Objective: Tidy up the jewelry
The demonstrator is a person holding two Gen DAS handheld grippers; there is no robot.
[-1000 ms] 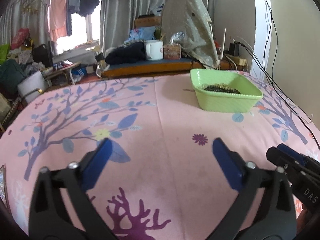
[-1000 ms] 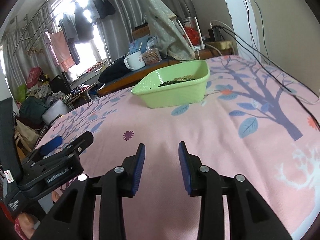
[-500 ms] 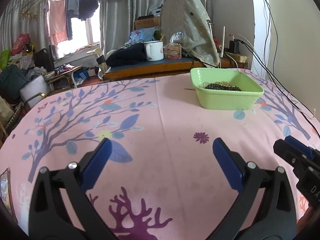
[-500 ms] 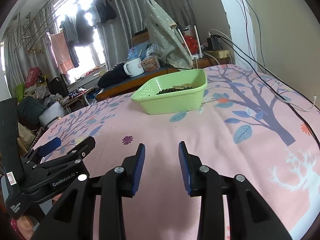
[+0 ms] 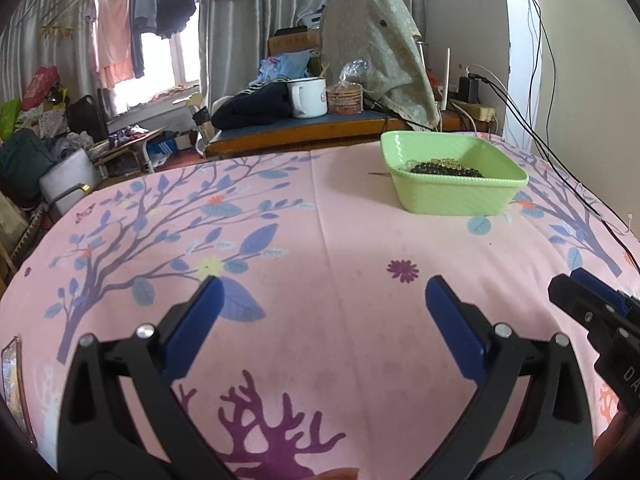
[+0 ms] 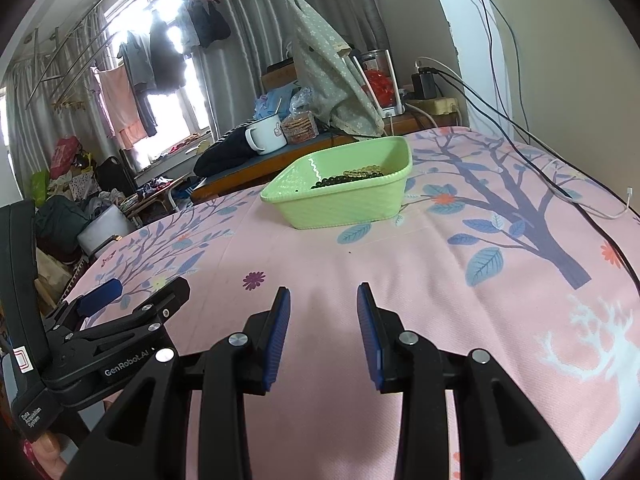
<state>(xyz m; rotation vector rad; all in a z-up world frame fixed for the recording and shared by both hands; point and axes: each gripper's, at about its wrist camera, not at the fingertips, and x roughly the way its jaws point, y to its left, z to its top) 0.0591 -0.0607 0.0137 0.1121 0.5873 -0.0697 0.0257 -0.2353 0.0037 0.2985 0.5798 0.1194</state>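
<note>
Holding beaded bracelets [image 5: 448, 167], the green basket [image 5: 456, 200] sits beyond both empty, parted grippers.

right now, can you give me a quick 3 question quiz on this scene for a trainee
1. True or false: the beaded bracelets lie inside the green basket.
2. Which gripper is spread wider, the left gripper or the right gripper?
3. Multiple choice: what does either gripper hold? A) a bracelet B) the basket C) nothing

Key:
1. True: dark and yellowish beads show above the rim.
2. The left; its fingers stand far apart, the right's are nearer together.
3. C: both are open above the pink tablecloth, short of the basket.
</note>
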